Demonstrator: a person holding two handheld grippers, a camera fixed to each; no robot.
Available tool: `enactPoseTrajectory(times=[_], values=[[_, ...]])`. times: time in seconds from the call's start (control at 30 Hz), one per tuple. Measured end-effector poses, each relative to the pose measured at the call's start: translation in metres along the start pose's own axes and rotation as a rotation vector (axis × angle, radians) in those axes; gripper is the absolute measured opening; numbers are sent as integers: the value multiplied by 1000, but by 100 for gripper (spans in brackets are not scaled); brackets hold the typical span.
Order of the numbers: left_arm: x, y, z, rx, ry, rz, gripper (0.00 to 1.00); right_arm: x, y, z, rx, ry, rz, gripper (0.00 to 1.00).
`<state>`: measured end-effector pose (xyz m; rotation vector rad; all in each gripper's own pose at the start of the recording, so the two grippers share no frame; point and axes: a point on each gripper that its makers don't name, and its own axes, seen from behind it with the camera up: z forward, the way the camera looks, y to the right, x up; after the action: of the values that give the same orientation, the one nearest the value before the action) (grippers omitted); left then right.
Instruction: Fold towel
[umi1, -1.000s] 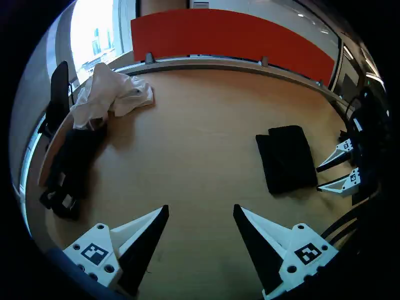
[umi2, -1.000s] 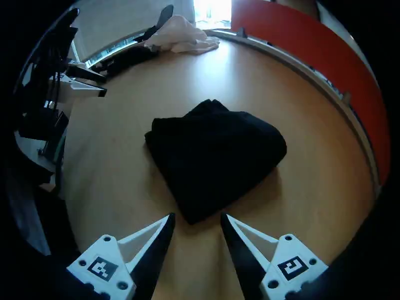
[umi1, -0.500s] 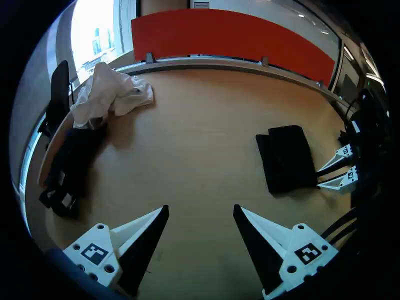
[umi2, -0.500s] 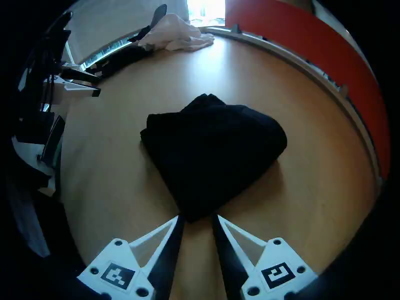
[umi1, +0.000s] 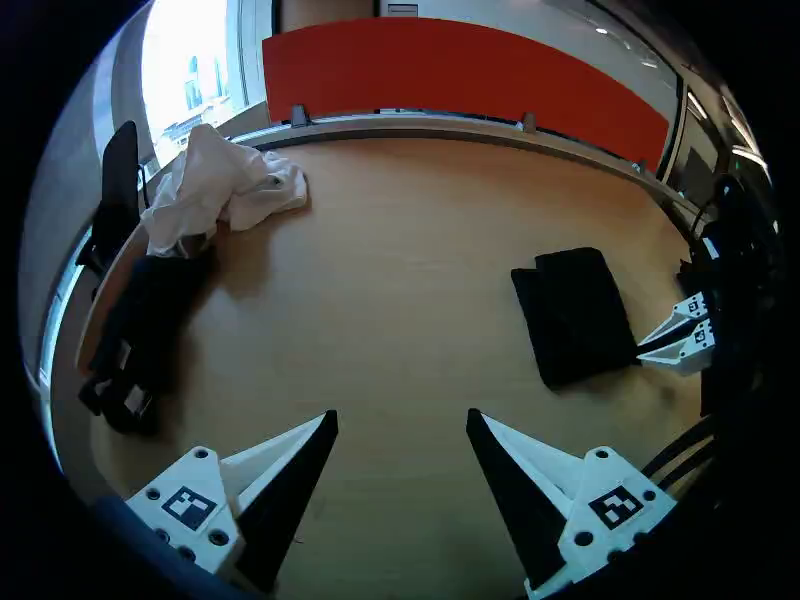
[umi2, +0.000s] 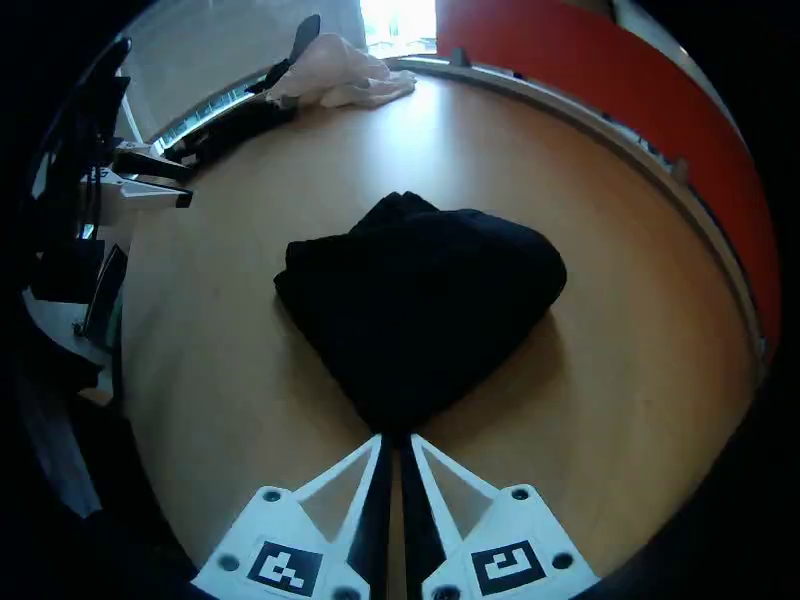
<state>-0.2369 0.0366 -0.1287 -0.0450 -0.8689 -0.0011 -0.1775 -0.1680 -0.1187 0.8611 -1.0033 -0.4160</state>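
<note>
A folded black towel (umi1: 575, 315) lies on the right part of the wooden table (umi1: 400, 270). In the right gripper view the black towel (umi2: 420, 300) points its near corner at my right gripper (umi2: 395, 445), whose fingers are pressed together on that corner. The right gripper (umi1: 645, 345) also shows in the left gripper view, at the towel's right lower corner. My left gripper (umi1: 402, 420) hangs open over bare wood, well to the left of the towel, with nothing between its fingers. From the right gripper view the left gripper (umi2: 185, 185) sits far off at the table's left edge.
A crumpled white cloth (umi1: 225, 185) lies at the table's far left corner, with a dark garment (umi1: 150, 310) beside it along the left edge. A red partition (umi1: 460, 70) runs along the table's back rim. A black chair (umi1: 115, 190) stands beyond the left edge.
My right gripper moved forward to the towel's near corner and its fingers came together on it. The left gripper stayed still and open.
</note>
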Motion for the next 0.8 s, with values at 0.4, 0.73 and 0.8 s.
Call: enactPoseTrajectory(times=[0.4, 0.73, 0.8], values=[[-2, 1, -1, -7, 6, 2, 96, 17, 2, -13, -20, 41, -10, 4], [3, 2, -7, -13, 30, 5, 96, 57, 7, -35, -47, 101, -55, 4], [5, 2, -8, -14, 38, 6, 96, 69, 9, -40, -55, 119, -64, 4]])
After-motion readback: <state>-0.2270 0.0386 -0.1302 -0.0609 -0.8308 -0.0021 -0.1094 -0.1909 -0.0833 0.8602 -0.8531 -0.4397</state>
